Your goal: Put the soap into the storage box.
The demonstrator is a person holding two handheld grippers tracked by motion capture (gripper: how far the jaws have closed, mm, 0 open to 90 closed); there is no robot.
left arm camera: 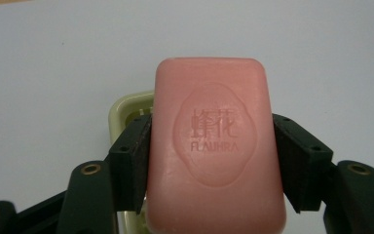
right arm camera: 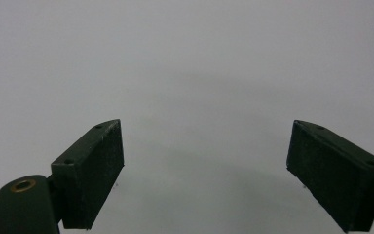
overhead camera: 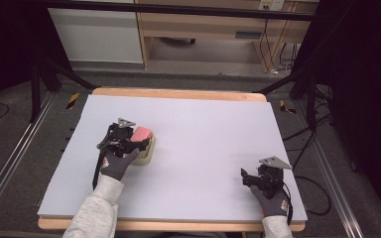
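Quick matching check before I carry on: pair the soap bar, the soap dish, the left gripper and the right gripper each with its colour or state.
Things:
1. soap bar
2. soap dish
3. left gripper
4. right gripper

States:
A. open over bare table
B. pale yellow-green, under the bar
C. pink, stamped FLAUHRA
D. shut on the bar's long sides

Pairs: 1-C, 2-B, 3-D, 4-A

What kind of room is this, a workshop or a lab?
Probably a lab set up for recording handling tasks. A bare white table stands inside a black frame, loose cables run over the floor, and a gloved person holds a soap in the left gripper.
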